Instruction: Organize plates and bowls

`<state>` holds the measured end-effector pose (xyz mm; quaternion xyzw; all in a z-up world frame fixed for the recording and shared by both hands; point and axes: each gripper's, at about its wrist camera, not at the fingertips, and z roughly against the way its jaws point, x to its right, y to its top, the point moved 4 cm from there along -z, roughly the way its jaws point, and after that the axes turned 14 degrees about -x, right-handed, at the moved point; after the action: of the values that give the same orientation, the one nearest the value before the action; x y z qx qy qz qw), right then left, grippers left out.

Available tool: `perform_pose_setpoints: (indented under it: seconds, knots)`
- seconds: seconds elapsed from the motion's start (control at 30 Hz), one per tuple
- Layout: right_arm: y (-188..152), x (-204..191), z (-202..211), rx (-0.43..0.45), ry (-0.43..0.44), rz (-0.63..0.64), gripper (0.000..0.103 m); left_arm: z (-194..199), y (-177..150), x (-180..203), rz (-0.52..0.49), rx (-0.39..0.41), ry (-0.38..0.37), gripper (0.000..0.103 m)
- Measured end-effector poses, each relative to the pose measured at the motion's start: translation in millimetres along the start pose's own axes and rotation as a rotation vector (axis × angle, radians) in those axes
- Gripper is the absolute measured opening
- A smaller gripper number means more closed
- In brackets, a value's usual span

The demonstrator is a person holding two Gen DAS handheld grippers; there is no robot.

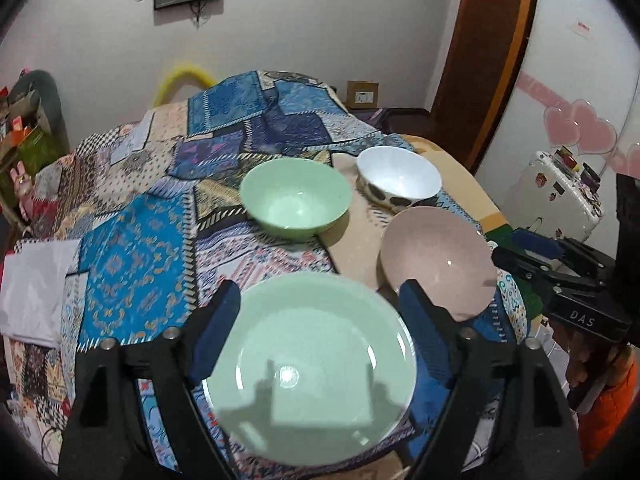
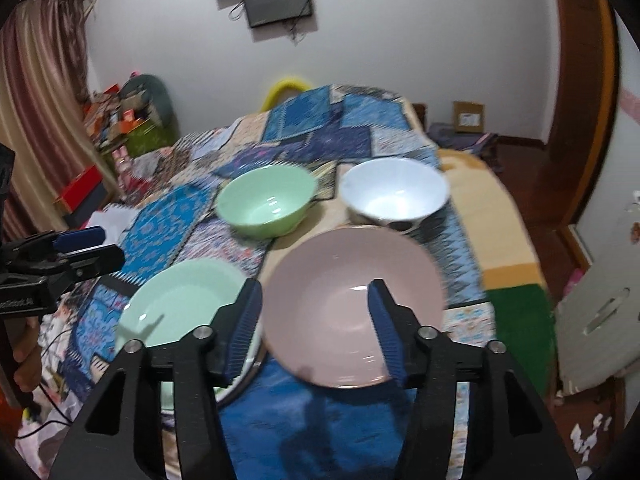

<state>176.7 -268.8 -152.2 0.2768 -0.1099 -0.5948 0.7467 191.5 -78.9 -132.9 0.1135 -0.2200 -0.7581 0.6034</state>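
A pale green plate lies on the patchwork cloth, below and between the fingers of my left gripper, which is open and grips nothing. Beside it to the right lies a pink plate, under my right gripper, also open with its pads clear of the plate. Behind the plates stand a green bowl and a white bowl with dark spots, side by side. Each view also shows the other gripper: the right gripper at the right edge, the left gripper at the left.
The patchwork cloth covers a bed-like surface reaching back to the wall. A white folded sheet lies at its left edge. A white suitcase and a wooden door frame stand on the right, and boxes and clutter at the far left.
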Motion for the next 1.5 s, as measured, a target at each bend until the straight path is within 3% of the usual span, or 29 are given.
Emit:
perform_pose_setpoints:
  seconds: [0.3,0.63,0.7,0.83,0.9,1.23,1.4,1.5]
  knots:
    - [-3.9,42.1,4.8,0.014,-0.069,-0.054,0.062,-48.6,23.0,25.9,-0.016,-0.09,-0.046,0.084]
    - [-11.7,70.2,-25.3,-0.045,-0.046,-0.106,0.062,-102.8,31.6,45.7,-0.048,-0.165,-0.072,0.083]
    - [-13.8,72.9,-31.8,-0.054,-0.041,-0.112,0.062,-111.1,33.2,47.4,-0.054,-0.179,-0.079,0.077]
    - [-17.3,75.3,-42.2,-0.073,-0.021,-0.12,0.062,-126.7,35.4,53.8,-0.076,-0.201,-0.081,0.075]
    - [-18.6,76.1,-45.3,-0.075,-0.017,-0.124,0.061,-131.7,35.5,55.4,-0.081,-0.216,-0.09,0.065]
    - [-23.6,78.5,-56.5,-0.101,0.04,-0.14,0.036,-155.5,35.4,63.0,-0.077,-0.285,-0.133,0.042]
    - [-26.1,78.6,-61.3,-0.114,0.062,-0.148,0.031,-160.5,34.1,67.8,-0.095,-0.301,-0.13,0.028]
    - [-27.1,77.1,-64.4,-0.122,0.069,-0.145,0.028,-162.5,33.8,70.0,-0.103,-0.302,-0.119,0.027]
